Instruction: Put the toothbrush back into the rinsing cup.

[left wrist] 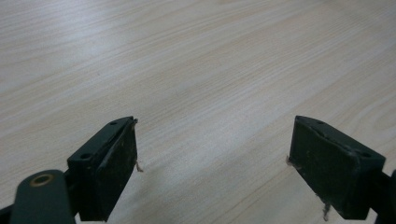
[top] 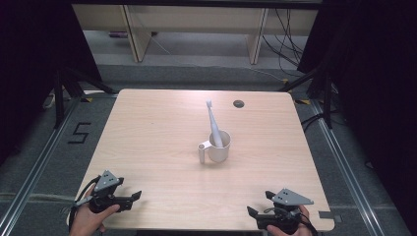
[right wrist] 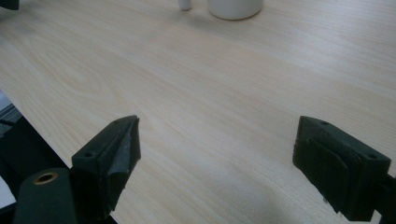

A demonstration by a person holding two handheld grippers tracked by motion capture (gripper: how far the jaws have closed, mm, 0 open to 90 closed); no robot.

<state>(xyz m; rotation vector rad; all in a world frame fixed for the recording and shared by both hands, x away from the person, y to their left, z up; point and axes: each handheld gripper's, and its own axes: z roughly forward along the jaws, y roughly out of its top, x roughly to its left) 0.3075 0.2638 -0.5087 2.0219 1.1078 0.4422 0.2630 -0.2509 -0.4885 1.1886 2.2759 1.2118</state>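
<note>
A white cup (top: 219,146) stands upright near the middle of the wooden table (top: 147,147), with a white toothbrush (top: 213,124) leaning in it, head up and tilted toward the far left. The cup's handle (top: 201,152) sticks out on its left side. The left gripper (top: 132,197) and the right gripper (top: 253,212) rest at the near edge, well apart from the cup, each with its jaws spread wide and holding nothing. The cup looks rigid, smooth and fairly light, so it could slip or tip if pinched at the rim; the handle or the lower wall seems the safer hold. The toothbrush is thin, stiff and light, best pinched on its shaft above the rim.
</note>
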